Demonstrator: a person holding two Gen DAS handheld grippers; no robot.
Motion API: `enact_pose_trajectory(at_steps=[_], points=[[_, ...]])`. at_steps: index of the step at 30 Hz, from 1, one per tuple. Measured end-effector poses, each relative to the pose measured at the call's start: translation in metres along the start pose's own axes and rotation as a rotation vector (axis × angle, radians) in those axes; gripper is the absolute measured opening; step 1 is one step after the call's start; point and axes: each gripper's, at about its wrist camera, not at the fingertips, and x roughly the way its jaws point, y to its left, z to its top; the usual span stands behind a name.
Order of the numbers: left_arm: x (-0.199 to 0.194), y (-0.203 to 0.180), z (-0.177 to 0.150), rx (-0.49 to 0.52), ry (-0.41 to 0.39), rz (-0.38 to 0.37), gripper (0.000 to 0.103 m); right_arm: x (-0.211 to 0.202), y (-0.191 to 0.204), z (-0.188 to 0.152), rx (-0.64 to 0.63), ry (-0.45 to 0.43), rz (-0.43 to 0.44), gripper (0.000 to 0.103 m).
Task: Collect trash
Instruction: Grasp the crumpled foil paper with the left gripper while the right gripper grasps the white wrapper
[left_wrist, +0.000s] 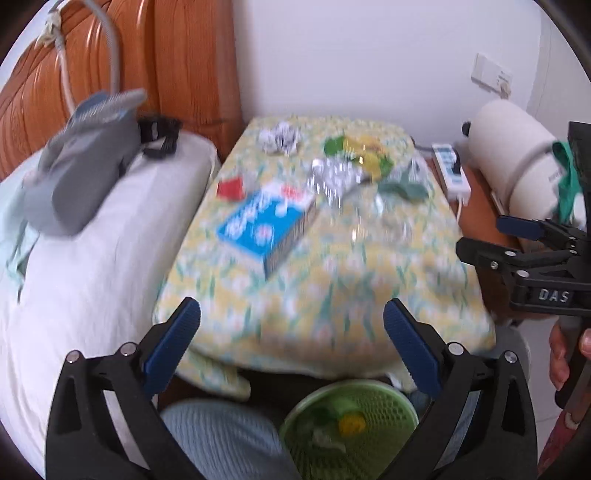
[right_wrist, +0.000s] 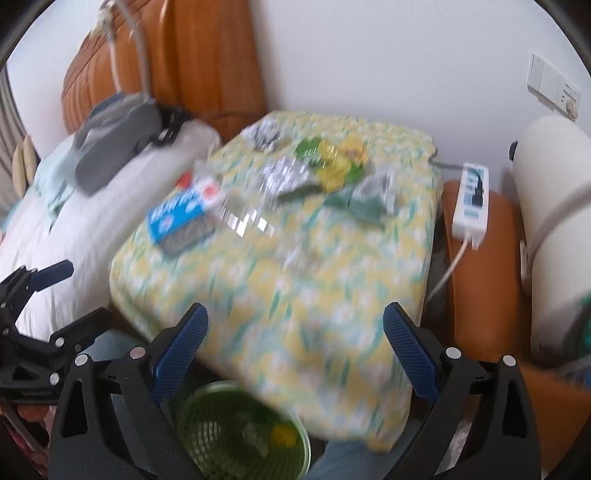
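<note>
My left tool (left_wrist: 291, 314) is spread wide, and nothing sits between its blue pads (left_wrist: 173, 343). My right tool (right_wrist: 295, 317) is spread wide too, with nothing in it. Both hang above the near edge of a small worktop (left_wrist: 332, 295) that wears a yellow and green flowery cloth.

The trash lies on the far half of that worktop. I see a crumpled white paper ball (left_wrist: 279, 138) near the back edge. Beside it is a yellow and green wrapper (left_wrist: 360, 153), and a shiny silver wrapper (left_wrist: 332, 175) touches it. A green scrap (left_wrist: 404, 184) lies to the right of those. A clear plastic piece (right_wrist: 251, 218) shows in the middle, but it is too blurry to tell more. A small red piece (left_wrist: 231, 188) lies beside a blue and white box (left_wrist: 266, 223).

Down below, in front of the worktop, stands a green mesh bin (left_wrist: 369, 435). Some bits are in it, one of them yellow.

A white bed (left_wrist: 85, 277) is on the left. A white power strip (right_wrist: 471, 199) rests on a brown stand to the right.
</note>
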Motion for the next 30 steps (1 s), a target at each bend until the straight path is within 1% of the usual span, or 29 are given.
enact_pose_trajectory(at_steps=[2, 5, 7, 12, 15, 18, 21, 24, 27, 30], points=[[0.006, 0.001, 0.018, 0.0, -0.015, -0.002, 0.095, 0.008, -0.007, 0.016, 0.014, -0.016, -0.019, 0.1], [0.02, 0.005, 0.047, -0.02, -0.026, 0.003, 0.095, 0.022, -0.019, 0.036, 0.042, -0.021, -0.031, 0.1], [0.031, 0.007, 0.065, -0.041, -0.029, 0.0, 0.095, 0.035, -0.033, 0.048, 0.089, -0.019, -0.019, 0.1], [0.068, 0.011, 0.113, -0.083, -0.008, -0.011, 0.095, 0.071, -0.068, 0.069, 0.222, 0.0, -0.035, 0.1], [0.096, 0.009, 0.139, -0.081, 0.018, 0.025, 0.095, 0.091, -0.08, 0.075, 0.26, 0.017, -0.065, 0.1], [0.136, 0.008, 0.169, -0.084, 0.066, 0.089, 0.095, 0.102, -0.085, 0.076, 0.25, 0.021, -0.083, 0.1], [0.176, 0.01, 0.191, -0.131, 0.128, 0.102, 0.095, 0.111, -0.09, 0.076, 0.245, 0.021, -0.084, 0.1], [0.212, 0.012, 0.21, -0.175, 0.177, 0.119, 0.095, 0.118, -0.097, 0.077, 0.248, 0.026, -0.069, 0.1], [0.238, 0.012, 0.221, -0.192, 0.207, 0.16, 0.095, 0.124, -0.101, 0.079, 0.243, 0.025, -0.073, 0.1], [0.257, 0.012, 0.227, -0.21, 0.242, 0.167, 0.095, 0.128, -0.103, 0.08, 0.245, 0.027, -0.055, 0.1]])
